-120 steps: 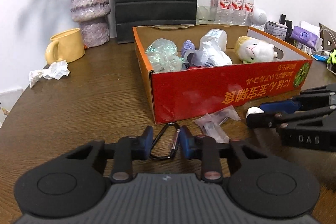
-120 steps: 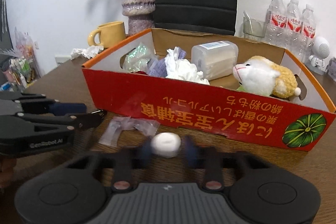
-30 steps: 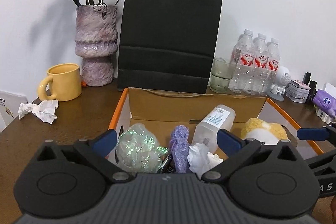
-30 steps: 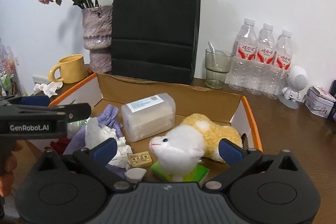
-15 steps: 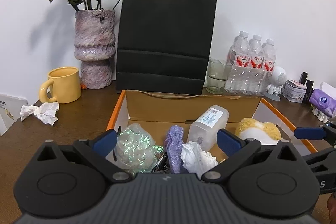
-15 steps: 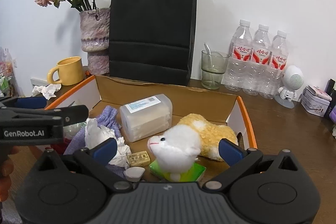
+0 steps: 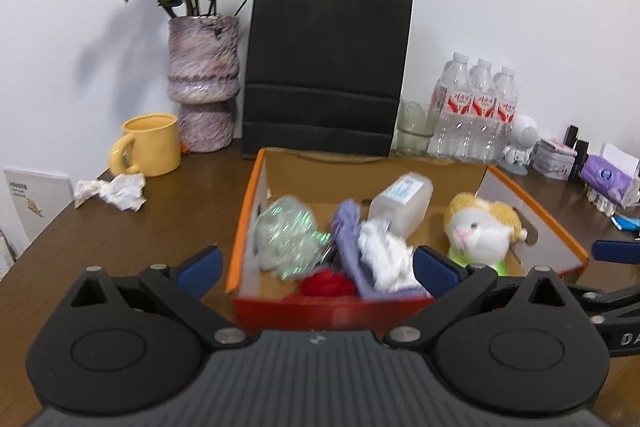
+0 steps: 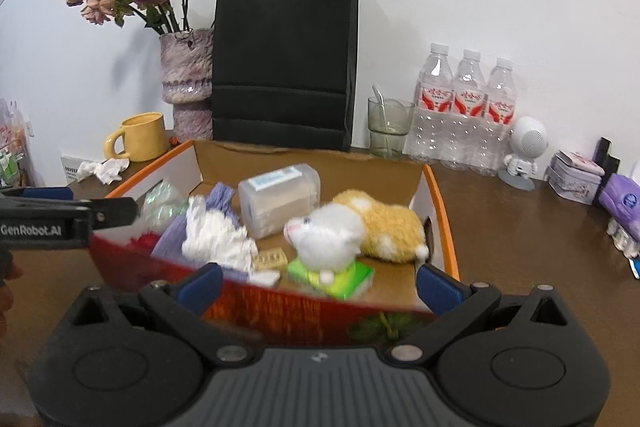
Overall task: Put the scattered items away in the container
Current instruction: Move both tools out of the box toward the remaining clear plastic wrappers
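The red and orange cardboard box stands in front of both grippers. Inside it lie a white and yellow plush toy, a clear plastic container, a crumpled white tissue, a purple cloth, an iridescent bag and a green tissue pack. My left gripper is open and empty just before the box's front wall. My right gripper is open and empty too, above the front wall. A crumpled tissue lies on the table left of the box.
Behind the box stand a black paper bag, a vase of dried roses, a yellow mug, a glass and three water bottles. Small items, among them a purple pack, crowd the table's right side.
Four seconds ago the left gripper held a carabiner and the right a white ball; both are now open and empty. Over the last second both have drawn back from over the box.
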`<state>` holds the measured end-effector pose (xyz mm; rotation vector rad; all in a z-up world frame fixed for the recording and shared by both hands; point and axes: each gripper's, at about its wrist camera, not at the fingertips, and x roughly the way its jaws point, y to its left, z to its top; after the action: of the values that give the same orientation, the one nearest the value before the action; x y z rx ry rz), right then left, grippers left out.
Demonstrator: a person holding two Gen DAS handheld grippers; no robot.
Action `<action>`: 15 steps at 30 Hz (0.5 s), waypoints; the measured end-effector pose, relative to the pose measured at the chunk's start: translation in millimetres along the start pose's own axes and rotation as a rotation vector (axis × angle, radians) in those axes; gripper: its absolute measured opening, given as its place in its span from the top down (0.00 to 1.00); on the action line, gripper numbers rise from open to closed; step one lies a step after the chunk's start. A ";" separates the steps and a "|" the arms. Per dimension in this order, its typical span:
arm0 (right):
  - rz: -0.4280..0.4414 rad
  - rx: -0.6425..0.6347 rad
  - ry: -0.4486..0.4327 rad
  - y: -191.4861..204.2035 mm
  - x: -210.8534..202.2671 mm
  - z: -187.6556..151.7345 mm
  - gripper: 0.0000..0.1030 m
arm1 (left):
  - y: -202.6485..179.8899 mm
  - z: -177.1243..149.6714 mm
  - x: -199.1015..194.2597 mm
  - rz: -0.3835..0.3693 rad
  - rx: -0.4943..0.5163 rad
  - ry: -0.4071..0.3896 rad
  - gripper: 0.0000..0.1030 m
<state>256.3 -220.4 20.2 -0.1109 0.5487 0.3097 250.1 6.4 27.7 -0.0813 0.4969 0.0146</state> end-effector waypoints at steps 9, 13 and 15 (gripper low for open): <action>0.000 -0.001 0.067 7.0 -6.5 -44.8 0.00 | 20.8 -36.1 -9.5 0.021 -0.002 0.081 0.00; -0.008 0.005 0.094 11.5 0.7 -54.4 0.00 | 14.9 -47.8 1.4 0.016 0.036 0.122 0.10; -0.009 0.005 0.099 13.0 1.7 -56.7 0.00 | 9.0 -52.9 9.3 0.026 0.061 0.144 0.23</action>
<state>225.4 -218.2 -29.1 -0.1241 0.6466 0.2950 232.8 11.0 -23.7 -0.0160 0.6423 0.0186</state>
